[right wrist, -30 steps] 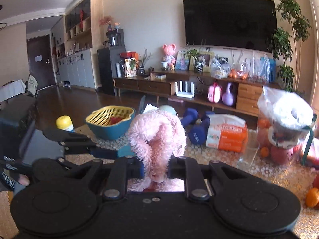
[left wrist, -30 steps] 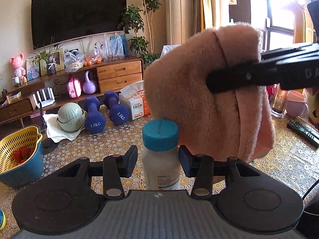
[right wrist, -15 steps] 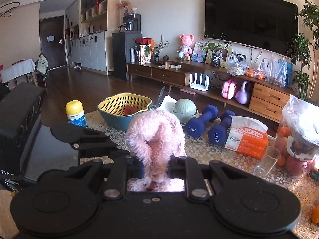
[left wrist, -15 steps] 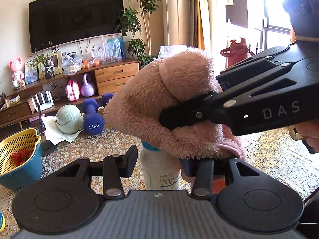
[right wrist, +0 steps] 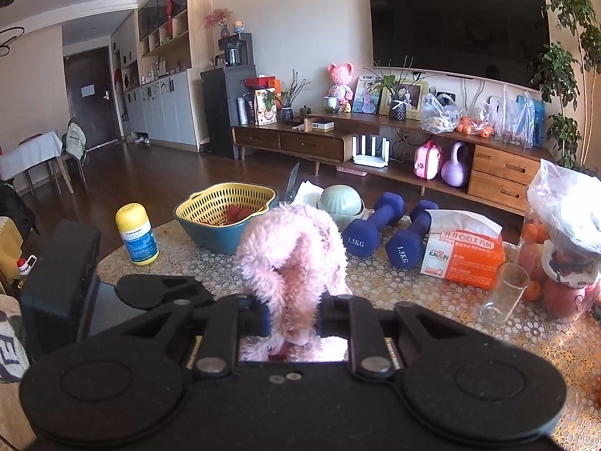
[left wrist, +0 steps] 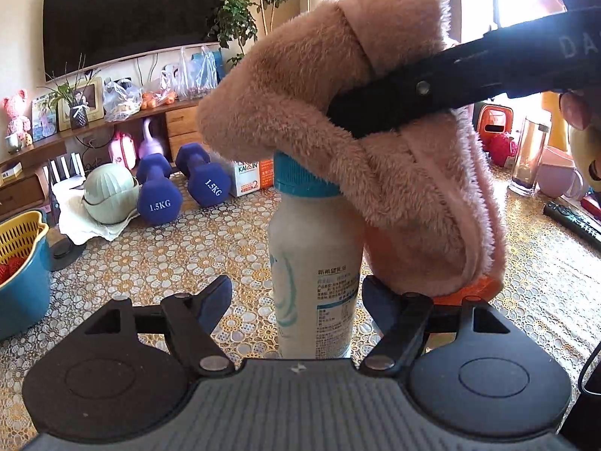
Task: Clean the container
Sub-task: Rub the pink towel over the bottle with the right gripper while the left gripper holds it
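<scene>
Bottle: the white bottle (left wrist: 315, 263) with a teal cap (left wrist: 300, 182) stands upright on the bench (left wrist: 210, 236), straight ahead of the left gripper (left wrist: 296, 298) and between its fingers.
Left gripper: the jaws stand a little wider than the bottle; the right finger sits close against its side, the left one shows a gap, so I cannot tell whether it truly grips or only brackets the bottle.
Cloth: a fluffy pink cloth (left wrist: 338, 112) lies over the cap and hangs down the bottle's right side, touching both.
Right gripper: the right gripper (right wrist: 293, 319) is clamped tight on the cloth (right wrist: 289, 248), a bunch of it sticking out forward past the fingertips; in the left wrist view its black finger (left wrist: 413, 101) crosses above the cap.
Step in hand: wiping the cap and shoulder, by my judgement.
Doing it well: hold the bottle firm low down so it cannot tip; press the cloth down lightly and sweep around the cap, then down the side; keep the hard finger off the cap so only cloth rubs.
Risk: a sideways push at the top could topple the tall bottle if the left jaws are loose.
Nearby: two blue dumbbells (left wrist: 180, 184) and an orange-and-white box (left wrist: 249, 178) lie beyond the bottle, well apart from it.
</scene>
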Available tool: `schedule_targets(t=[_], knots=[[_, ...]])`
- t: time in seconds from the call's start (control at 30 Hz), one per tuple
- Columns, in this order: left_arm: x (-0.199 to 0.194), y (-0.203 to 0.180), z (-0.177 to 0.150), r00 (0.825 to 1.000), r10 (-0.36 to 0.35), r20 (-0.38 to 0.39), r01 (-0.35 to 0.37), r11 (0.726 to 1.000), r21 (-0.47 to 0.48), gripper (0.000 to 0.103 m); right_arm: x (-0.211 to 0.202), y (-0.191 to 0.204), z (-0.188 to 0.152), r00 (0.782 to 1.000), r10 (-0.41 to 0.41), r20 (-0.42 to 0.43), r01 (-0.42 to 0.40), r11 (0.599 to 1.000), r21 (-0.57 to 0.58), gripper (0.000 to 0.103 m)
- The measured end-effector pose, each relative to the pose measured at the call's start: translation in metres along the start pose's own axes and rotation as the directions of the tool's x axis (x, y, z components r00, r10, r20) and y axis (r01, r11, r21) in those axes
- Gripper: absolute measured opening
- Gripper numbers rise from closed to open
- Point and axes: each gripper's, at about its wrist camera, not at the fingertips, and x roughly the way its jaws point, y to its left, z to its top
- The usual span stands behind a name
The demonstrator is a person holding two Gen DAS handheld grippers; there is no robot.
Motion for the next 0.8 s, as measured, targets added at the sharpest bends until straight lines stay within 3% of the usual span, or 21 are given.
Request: schedule_targets(t=[0.17,0.27,0.67,0.8], knots=[[0.01,0.001,0.004,0.999,-0.052,0.003,0.052,0.999,0.002,0.075,-0.001,-0.007,-0.001,1.0,0.028,0.001,-0.028,0.999,0.031,0.019],[0.011,-0.002,0.004,0.998,-0.06,-0.001,0.06,0.998,0.018,0.05,-0.001,-0.013,-0.001,0.999,0.052,0.003,-0.052,0.996,0.066,0.02],[0.011,-0.005,0.003,0.999,-0.05,0.008,0.05,0.998,0.03,0.049,0.003,-0.046,-0.009,0.999,0.04,0.026,-0.044,0.983,0.176,0.02],[0.01,-0.009,0.002,0.999,-0.048,0.011,0.048,0.997,0.068,0.049,0.018,-0.059,-0.017,1.0,0.006,-0.024,-0.001,0.98,0.199,0.02]])
